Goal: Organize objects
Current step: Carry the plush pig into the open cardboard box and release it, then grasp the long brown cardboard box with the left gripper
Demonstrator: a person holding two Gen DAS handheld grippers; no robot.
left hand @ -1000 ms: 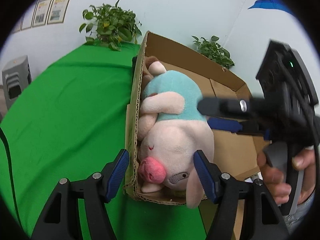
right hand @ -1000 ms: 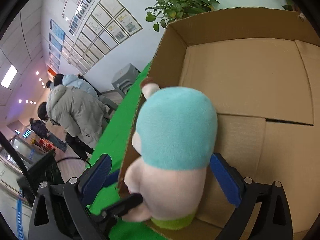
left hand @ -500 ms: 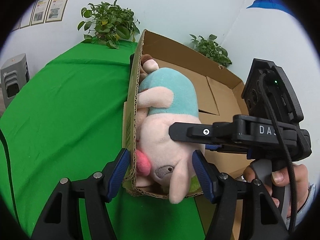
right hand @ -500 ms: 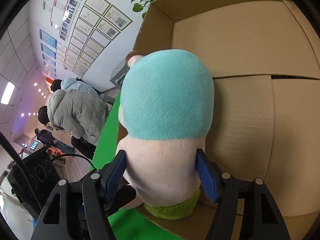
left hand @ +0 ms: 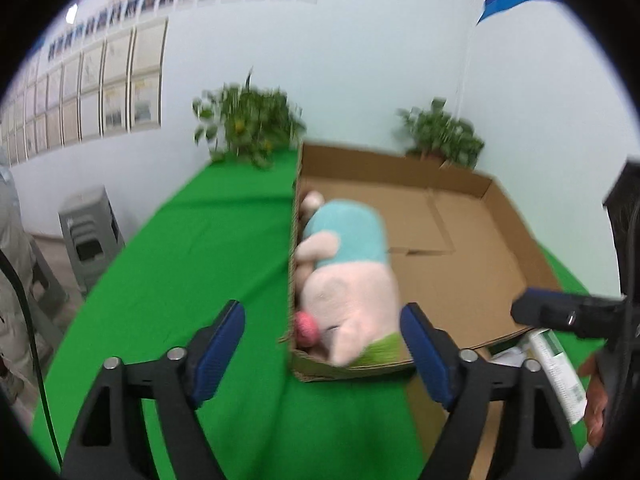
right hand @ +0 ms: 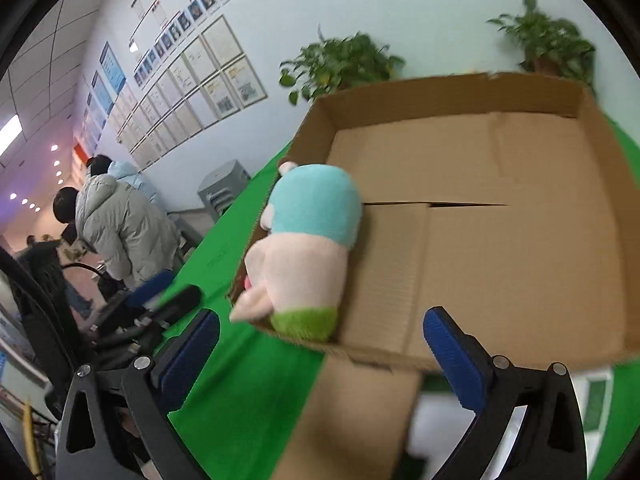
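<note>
A plush pig in a teal shirt lies on its side in the near left corner of an open cardboard box, head toward me. My left gripper is drawn back in front of that corner, its jaws opening, and nothing is between its pads. In the right wrist view the pig lies against the left wall of the box. My right gripper hangs before the box's front edge, jaws opening wide and holding nothing. Each gripper shows in the other's view: the right, the left.
The box stands on a green-covered table with two potted plants by the back wall. A white and green packet lies by the box's front right corner. A grey stool and people in padded jackets are off the table's left.
Both grippers have backed away from the box and opened. The right one let go of the pig, which now rests in the box corner.
</note>
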